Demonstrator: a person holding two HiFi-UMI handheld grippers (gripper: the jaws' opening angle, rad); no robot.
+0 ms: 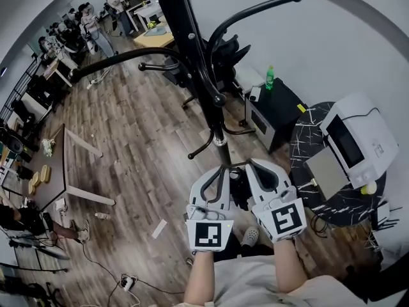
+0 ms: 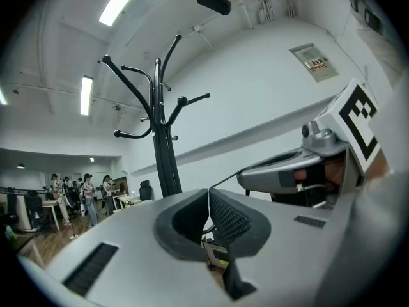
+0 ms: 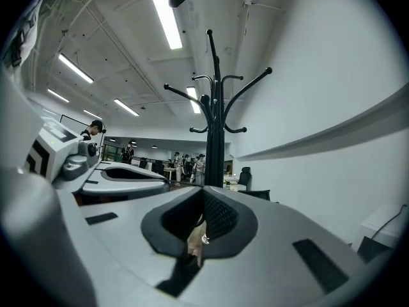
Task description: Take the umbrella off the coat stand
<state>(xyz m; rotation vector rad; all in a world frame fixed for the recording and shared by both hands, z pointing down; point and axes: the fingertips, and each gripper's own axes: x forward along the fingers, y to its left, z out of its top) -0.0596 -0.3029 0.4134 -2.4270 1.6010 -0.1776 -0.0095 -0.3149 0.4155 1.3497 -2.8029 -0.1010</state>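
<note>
Low in the middle of the head view, the left gripper (image 1: 222,169) and the right gripper (image 1: 251,165) sit side by side, each with its jaws pressed together. Nothing lies between the left jaws. Just under the right ones a small pale scrap (image 3: 193,245) with a metal glint shows, and I cannot tell what it is.

Higher in the frame rises the coat stand (image 2: 167,165), and every one of its arms (image 1: 121,55) that I can see is bare. I cannot find the umbrella on it. A dark shape (image 1: 238,187) between the two grippers could be it, but I cannot say.

I would expect an umbrella to be light, with a stiff shaft and soft, slippery cloth. So the handle or the shaft is the place to clamp, not the folds.
</note>
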